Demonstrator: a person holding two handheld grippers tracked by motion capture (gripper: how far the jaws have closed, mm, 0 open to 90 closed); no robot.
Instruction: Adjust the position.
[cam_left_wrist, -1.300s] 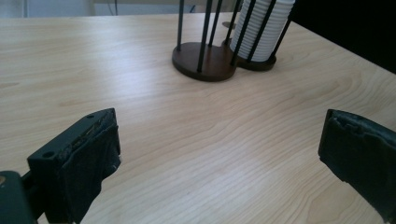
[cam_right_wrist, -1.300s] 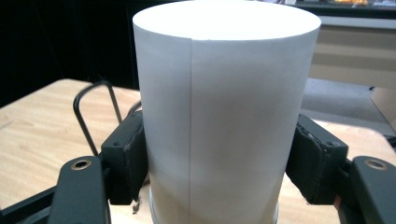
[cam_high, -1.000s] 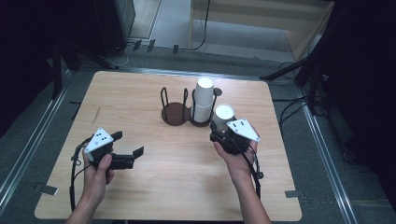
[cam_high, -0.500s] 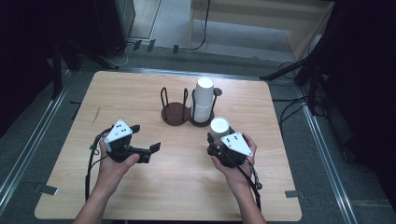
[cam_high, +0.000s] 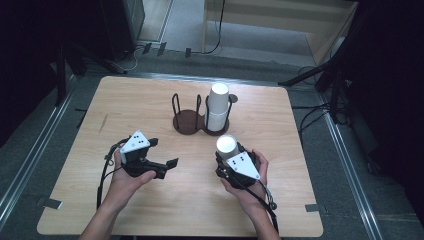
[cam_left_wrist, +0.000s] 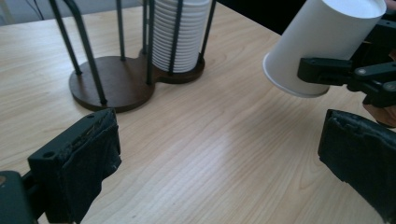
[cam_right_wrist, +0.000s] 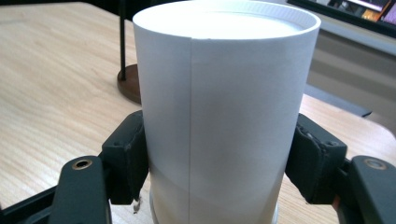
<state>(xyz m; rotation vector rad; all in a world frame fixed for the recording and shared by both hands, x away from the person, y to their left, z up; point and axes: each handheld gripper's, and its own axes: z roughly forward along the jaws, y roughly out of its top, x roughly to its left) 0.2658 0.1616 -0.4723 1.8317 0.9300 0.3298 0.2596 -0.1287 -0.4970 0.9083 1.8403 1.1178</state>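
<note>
While your right hand-held gripper (cam_high: 226, 159) clamps it from both sides, the white paper cup (cam_high: 227, 146) stands upside down, its flat base turned up and its rolled rim toward the surface (cam_high: 300, 200). In the right gripper view the cup (cam_right_wrist: 219, 116) is plain and unprinted, with one straight seam running down its wall, and a black pad presses on each flank near the lower half. In the left gripper view the same cup (cam_left_wrist: 322, 44) is tilted, rim lower, and hangs clear above the wood. You hold it over the near right part of the surface, just in front of the cup holder (cam_high: 192, 120).

That holder is a dark wooden base with two round bays fenced by thin black rods. The right bay carries a stack of white cups (cam_high: 217, 105), also upside down; the left bay is bare wood. The rods and the stack stand between your cup and the far edge.

Your left hand-held gripper (cam_high: 162, 157) is spread wide with nothing between its pads, held near the surface, well apart from the cup and to its left, aimed toward it.
</note>
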